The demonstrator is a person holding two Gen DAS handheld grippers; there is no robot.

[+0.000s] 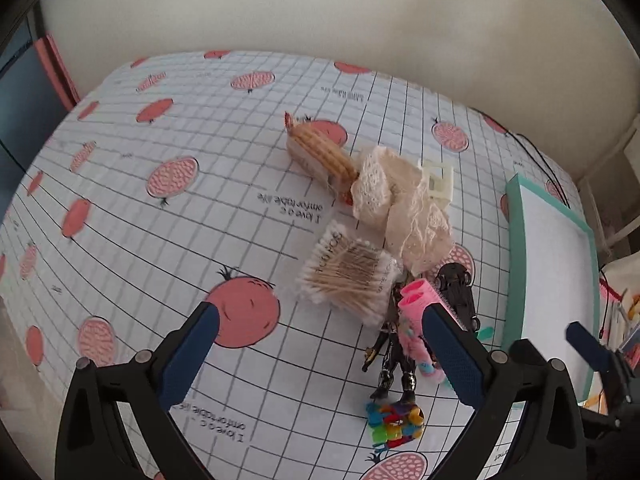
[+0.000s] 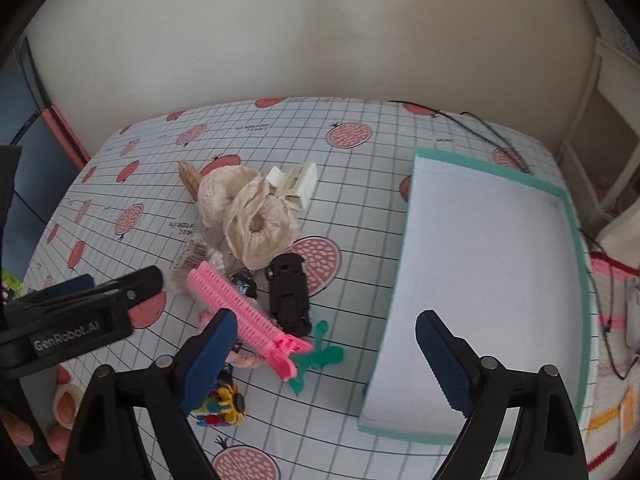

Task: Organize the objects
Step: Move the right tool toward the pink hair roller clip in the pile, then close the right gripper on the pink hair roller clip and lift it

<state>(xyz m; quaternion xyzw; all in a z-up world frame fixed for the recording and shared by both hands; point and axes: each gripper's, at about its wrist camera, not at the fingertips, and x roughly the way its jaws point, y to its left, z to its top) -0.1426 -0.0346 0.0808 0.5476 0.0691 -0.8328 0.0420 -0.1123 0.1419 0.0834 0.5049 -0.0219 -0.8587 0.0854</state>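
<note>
A pile of small things lies mid-table: a cotton swab pack, cream lace rolls, a biscuit packet, a white clip, a black toy car, a pink hair roller, a black action figure, a green figure and coloured clips. My left gripper is open above the cloth, with the swab pack ahead of its fingers. My right gripper is open too, over the green figure, its left finger beside the roller. A teal-rimmed white tray lies to the right.
The table wears a gridded cloth with pink fruit prints. A wall runs behind it. Black cables trail at the back right corner. A white shelf frame stands at the far right. The left gripper's body shows at the right wrist view's left edge.
</note>
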